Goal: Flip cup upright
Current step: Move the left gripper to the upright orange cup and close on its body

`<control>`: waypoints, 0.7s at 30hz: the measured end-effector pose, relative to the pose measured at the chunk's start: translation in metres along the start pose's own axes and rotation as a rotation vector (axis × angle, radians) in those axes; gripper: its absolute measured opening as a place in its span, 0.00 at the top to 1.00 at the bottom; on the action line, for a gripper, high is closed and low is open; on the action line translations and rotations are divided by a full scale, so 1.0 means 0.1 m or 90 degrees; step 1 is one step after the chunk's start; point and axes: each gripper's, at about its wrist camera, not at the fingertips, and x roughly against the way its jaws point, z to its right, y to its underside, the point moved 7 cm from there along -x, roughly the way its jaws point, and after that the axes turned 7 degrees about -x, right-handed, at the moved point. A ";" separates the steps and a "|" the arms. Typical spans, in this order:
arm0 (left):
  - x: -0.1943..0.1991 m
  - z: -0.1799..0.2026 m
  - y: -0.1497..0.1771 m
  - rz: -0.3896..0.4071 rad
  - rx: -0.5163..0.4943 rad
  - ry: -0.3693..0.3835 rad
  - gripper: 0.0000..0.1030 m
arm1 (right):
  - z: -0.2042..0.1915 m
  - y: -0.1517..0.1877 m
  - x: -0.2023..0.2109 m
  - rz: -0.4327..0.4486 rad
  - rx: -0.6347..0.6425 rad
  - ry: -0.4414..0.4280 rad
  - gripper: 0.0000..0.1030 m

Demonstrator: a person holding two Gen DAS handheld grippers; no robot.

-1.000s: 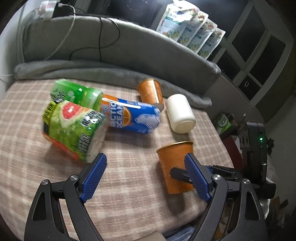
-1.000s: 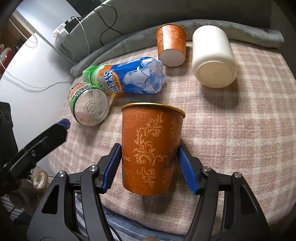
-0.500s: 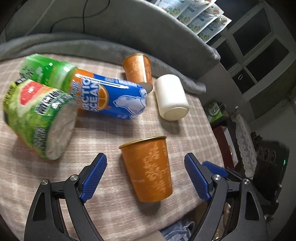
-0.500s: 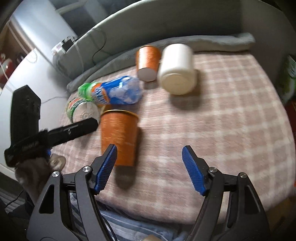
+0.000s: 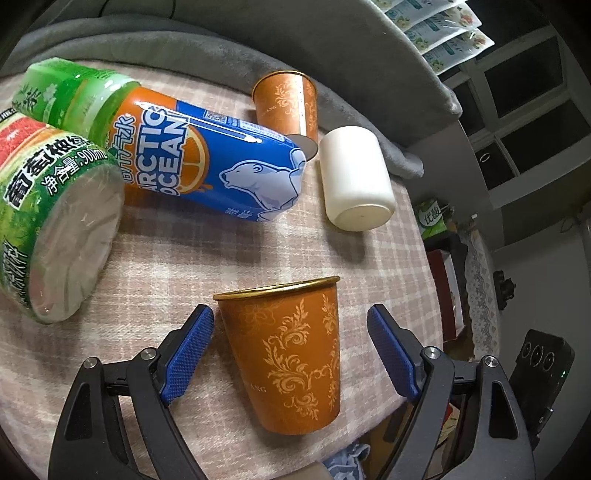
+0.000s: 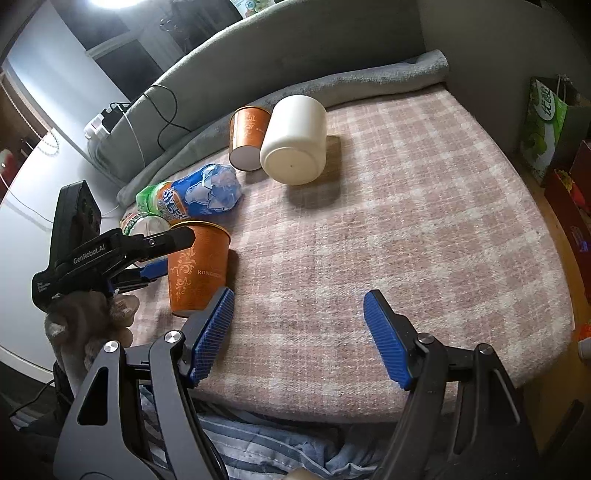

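Orange cup (image 5: 286, 363) upright between wide left jaws; blue bottle (image 5: 207, 162), white cup (image 5: 354, 181) behind; right jaws wide

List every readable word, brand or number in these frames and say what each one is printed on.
"ARCTIC OCEAN": blue and orange bottle, lying on its side.
"900mL", beside Chinese characters: green grapefruit bottle.
"GenRobot.AI": body of the left tool.
"RONG...", cut off: upright orange cup; the left wrist view shows "...ANG".
Green carton: lettering too distorted to read.
Pouches behind the sofa: too small.
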 end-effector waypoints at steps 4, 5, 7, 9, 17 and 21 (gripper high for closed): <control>-0.03 -0.05 -0.02 -0.003 0.012 0.003 0.25 | -0.01 0.00 -0.03 -0.001 0.004 0.001 0.27; -0.03 -0.06 -0.02 -0.004 0.013 0.002 0.26 | -0.01 0.00 -0.03 -0.001 0.003 0.001 0.27; -0.05 -0.07 -0.03 -0.005 0.012 0.001 0.32 | -0.01 0.00 -0.04 -0.002 0.002 0.002 0.27; -0.06 -0.08 -0.03 -0.008 0.015 0.002 0.35 | 0.00 -0.01 -0.04 -0.001 0.000 0.003 0.27; 0.02 0.01 -0.05 0.018 -0.018 -0.017 0.35 | 0.02 -0.02 -0.05 0.000 -0.006 0.005 0.27; 0.10 0.11 -0.06 0.044 -0.048 -0.033 0.35 | 0.03 -0.02 -0.06 0.000 -0.009 0.003 0.27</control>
